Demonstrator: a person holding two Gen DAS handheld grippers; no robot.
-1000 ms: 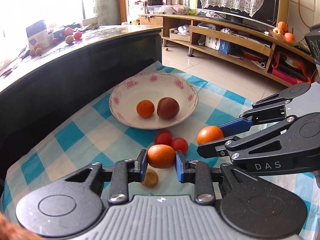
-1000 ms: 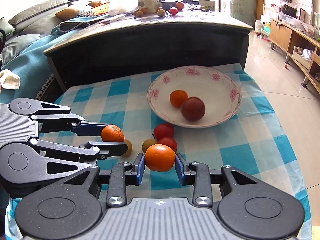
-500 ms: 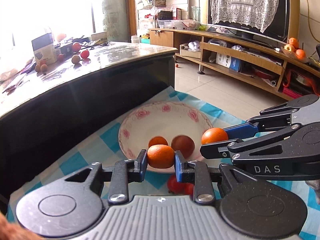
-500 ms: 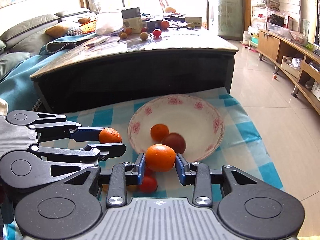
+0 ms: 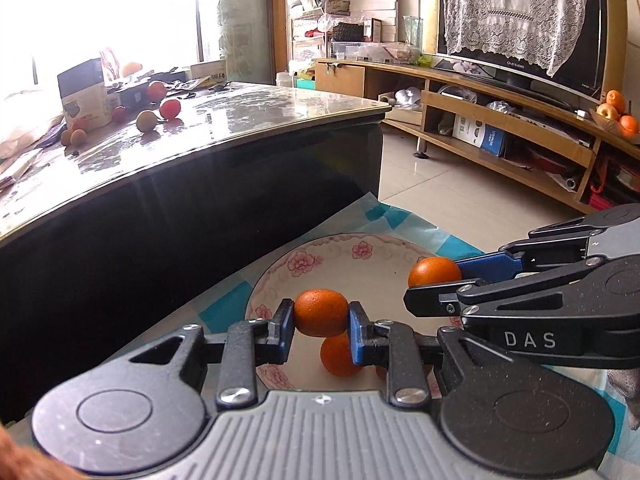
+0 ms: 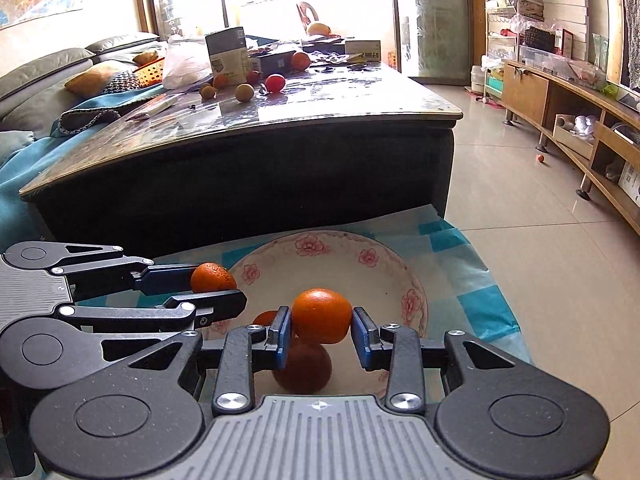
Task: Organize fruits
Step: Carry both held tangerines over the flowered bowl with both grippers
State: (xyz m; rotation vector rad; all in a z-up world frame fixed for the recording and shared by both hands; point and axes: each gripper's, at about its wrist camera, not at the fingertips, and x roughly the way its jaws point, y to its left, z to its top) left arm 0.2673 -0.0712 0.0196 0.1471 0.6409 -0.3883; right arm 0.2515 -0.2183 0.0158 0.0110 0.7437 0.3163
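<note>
My left gripper [image 5: 321,322] is shut on an orange [image 5: 321,313] and holds it above the near left part of the white flowered bowl [image 5: 360,254]. My right gripper [image 6: 320,330] is shut on a second orange [image 6: 322,316] above the same bowl [image 6: 412,300]. Each gripper shows in the other view, the right one [image 5: 434,280] and the left one [image 6: 212,284]. In the bowl lie a small orange [image 5: 340,354], also in the right wrist view [image 6: 266,318], and a dark red fruit [image 6: 304,368], partly hidden by the grippers.
The bowl stands on a blue and white checked cloth [image 6: 476,304]. A dark glass-topped table [image 6: 248,120] with loose fruit and boxes rises right behind it. A wooden TV bench [image 5: 500,128] stands at the right across a tiled floor.
Both grippers have moved forward with their oranges, from over the cloth to over the bowl. The red fruits on the cloth have dropped out of sight below the grippers.
</note>
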